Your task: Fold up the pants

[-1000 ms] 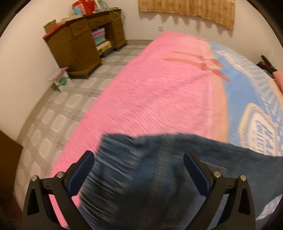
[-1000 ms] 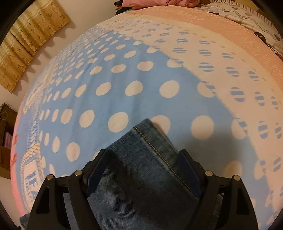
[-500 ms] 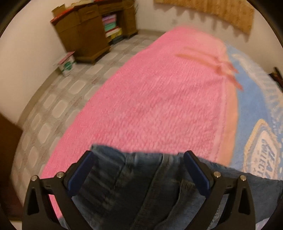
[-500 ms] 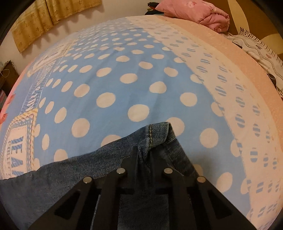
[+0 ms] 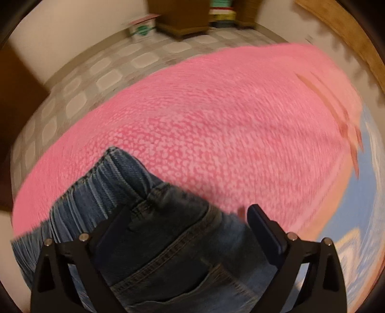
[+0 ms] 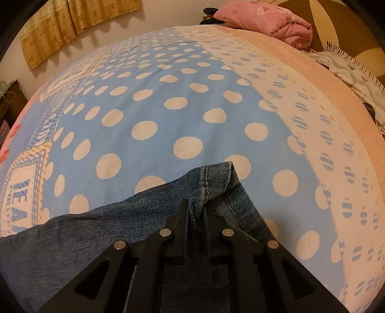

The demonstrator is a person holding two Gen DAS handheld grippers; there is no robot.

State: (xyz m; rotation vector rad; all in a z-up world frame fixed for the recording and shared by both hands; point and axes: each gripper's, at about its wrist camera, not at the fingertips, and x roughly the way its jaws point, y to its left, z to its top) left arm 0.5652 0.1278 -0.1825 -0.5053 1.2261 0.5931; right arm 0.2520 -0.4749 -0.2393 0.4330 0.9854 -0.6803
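Blue jeans lie on the bed. Their elastic waistband (image 5: 108, 187) and back pocket area rest on the pink part of the bedcover (image 5: 216, 120). My left gripper (image 5: 190, 216) points steeply down over the waist, open, with the denim between its fingers and the pads not pressing. In the right wrist view a leg hem (image 6: 211, 178) lies on the blue dotted part of the bedcover (image 6: 168, 108). My right gripper (image 6: 196, 209) is shut on a pinched fold of that hem.
A tiled floor (image 5: 96, 72), a wooden desk (image 5: 182, 14) and a small cardboard box (image 5: 142, 26) lie beyond the bed's edge. A folded pink quilt (image 6: 264, 21) and a patterned blanket (image 6: 349, 65) sit at the far right. Curtains (image 6: 72, 21) hang behind.
My right gripper closed on the leg hem and bunched it. My left gripper sank and rolled over the waistband, staying open.
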